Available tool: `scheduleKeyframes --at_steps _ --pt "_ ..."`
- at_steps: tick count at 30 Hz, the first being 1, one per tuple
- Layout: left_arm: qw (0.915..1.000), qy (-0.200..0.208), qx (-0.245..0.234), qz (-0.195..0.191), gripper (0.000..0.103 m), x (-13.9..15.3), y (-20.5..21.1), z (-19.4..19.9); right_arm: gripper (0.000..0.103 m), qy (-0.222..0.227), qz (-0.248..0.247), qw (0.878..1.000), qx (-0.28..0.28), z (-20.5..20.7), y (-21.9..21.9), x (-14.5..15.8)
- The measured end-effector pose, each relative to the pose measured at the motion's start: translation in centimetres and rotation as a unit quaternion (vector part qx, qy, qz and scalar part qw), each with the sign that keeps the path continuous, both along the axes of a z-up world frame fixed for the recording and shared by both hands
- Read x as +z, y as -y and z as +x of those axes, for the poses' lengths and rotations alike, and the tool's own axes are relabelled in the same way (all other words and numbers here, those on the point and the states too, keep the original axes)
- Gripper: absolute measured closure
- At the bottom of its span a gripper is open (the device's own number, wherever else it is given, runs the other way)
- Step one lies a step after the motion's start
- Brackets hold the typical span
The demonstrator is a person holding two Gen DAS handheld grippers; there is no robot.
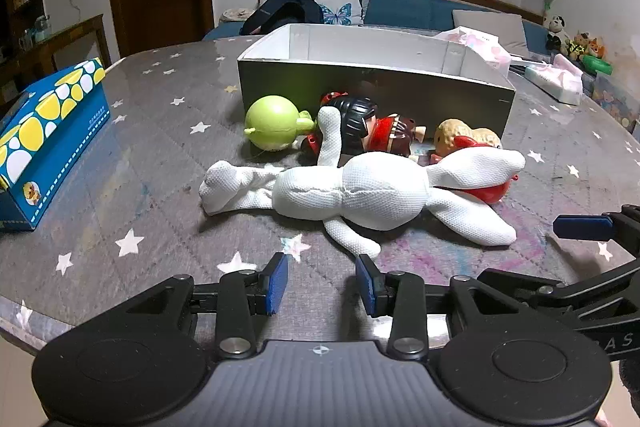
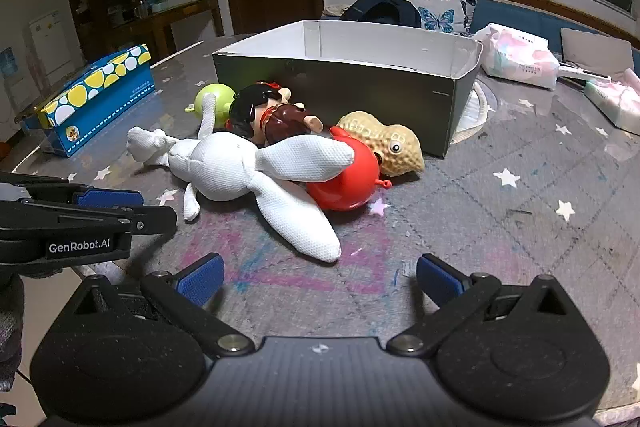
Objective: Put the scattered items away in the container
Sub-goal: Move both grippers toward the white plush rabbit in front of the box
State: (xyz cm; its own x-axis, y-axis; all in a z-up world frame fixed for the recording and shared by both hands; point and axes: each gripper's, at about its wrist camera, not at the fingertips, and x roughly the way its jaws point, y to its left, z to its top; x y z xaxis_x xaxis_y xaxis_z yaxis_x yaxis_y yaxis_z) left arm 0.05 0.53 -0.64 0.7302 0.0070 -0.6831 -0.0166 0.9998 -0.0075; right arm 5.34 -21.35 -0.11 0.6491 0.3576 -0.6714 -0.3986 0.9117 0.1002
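Grippers, left (image 1: 322, 285) and right (image 2: 318, 277), hover agape near white plush (image 1: 360, 193).

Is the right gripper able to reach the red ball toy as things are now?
Probably yes. The right gripper is open and empty, and bare table lies before the red ball toy. But the white plush doll lays a limb over its top, so approach from the right.

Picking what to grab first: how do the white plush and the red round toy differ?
The white plush is soft, textured fabric with long limbs sprawled flat; the red round toy is smooth, glossy and compact. The plush lies nearer the tools, one limb draped over the red toy. Both lie on the table, outside the box.
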Motion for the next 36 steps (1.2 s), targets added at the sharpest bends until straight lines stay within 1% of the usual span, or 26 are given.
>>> scheduleKeyframes --at_steps 11,24,36 --pt "1.0000 -0.008 0.001 -0.001 0.063 -0.3 -0.1 0.2 0.000 -0.008 -0.010 1.000 0.000 0.2 -0.2 -0.4" --pt "0.9999 -0.009 0.002 -0.004 0.062 -0.3 -0.2 0.2 0.000 -0.006 -0.020 1.000 0.001 0.2 -0.5 -0.5" --pt "0.9999 -0.009 0.000 -0.011 0.062 0.2 -0.6 1.0 0.000 0.002 -0.023 0.999 0.024 0.6 -1.4 0.1"
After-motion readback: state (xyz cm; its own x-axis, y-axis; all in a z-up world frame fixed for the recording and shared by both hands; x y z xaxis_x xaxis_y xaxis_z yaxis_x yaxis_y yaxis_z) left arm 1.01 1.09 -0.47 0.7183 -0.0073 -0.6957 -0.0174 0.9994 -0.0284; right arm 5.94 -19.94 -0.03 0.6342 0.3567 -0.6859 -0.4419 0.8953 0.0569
